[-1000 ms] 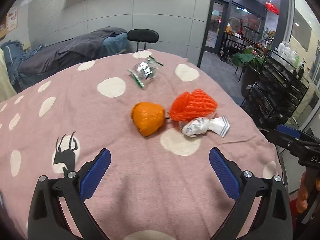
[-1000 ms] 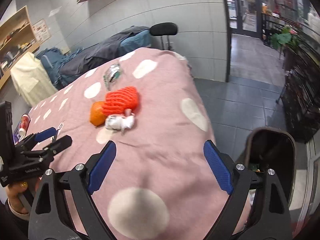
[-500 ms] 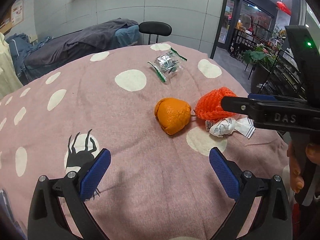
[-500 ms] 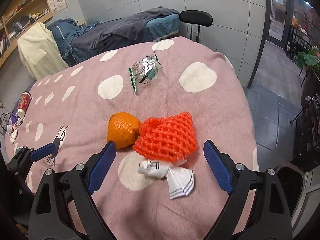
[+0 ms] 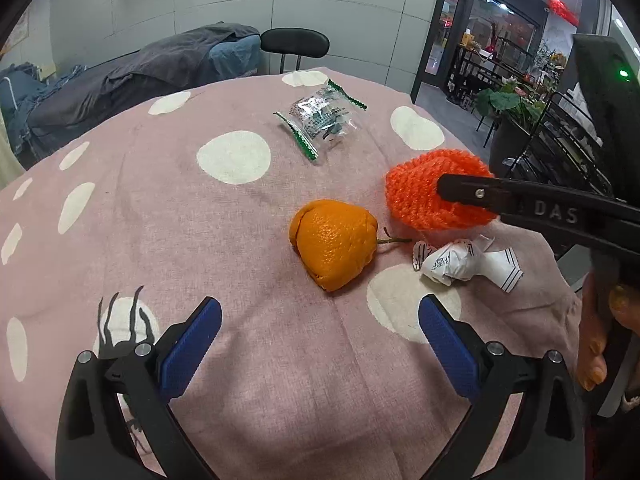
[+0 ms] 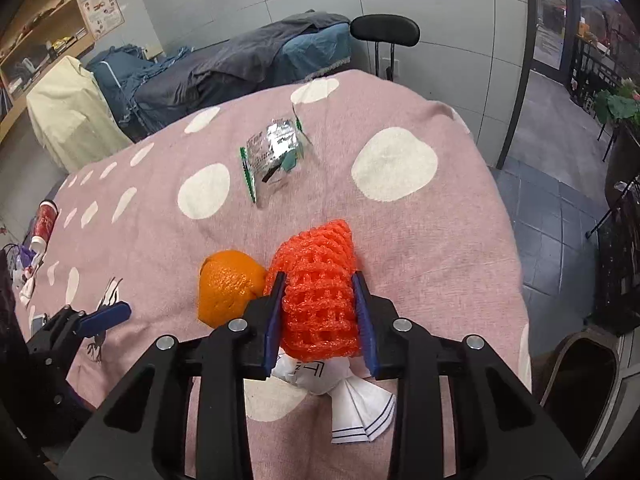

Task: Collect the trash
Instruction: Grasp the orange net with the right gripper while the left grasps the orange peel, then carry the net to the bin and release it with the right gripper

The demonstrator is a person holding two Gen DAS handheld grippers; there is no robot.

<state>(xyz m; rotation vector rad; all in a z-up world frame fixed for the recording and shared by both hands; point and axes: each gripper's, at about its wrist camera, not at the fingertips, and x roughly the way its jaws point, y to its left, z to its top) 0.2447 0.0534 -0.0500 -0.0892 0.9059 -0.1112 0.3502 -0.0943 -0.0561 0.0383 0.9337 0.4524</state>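
My right gripper [image 6: 318, 280] is shut on the orange foam fruit net [image 6: 318, 288], its blue pads pressing both sides; the net [image 5: 424, 196] still rests on the pink dotted cloth. An orange peel [image 5: 334, 242] lies just left of it, also in the right wrist view [image 6: 226, 286]. A crumpled white paper wrapper [image 5: 464, 262] lies under the right gripper [image 6: 340, 384]. A clear green-edged plastic wrapper [image 5: 320, 120] lies farther back [image 6: 274, 152]. My left gripper [image 5: 320, 318] is open and empty, just short of the peel.
The table's pink cloth [image 5: 160, 200] drops off at the right edge. A dark trash bin [image 6: 576, 376] stands on the floor at the right. A black chair [image 6: 384, 32] and a covered bed [image 6: 240, 64] are behind. A red can [image 6: 44, 220] lies far left.
My right gripper moved in over the trash pile and closed on the orange foam net. My left gripper moved a little nearer the peel and stays open.
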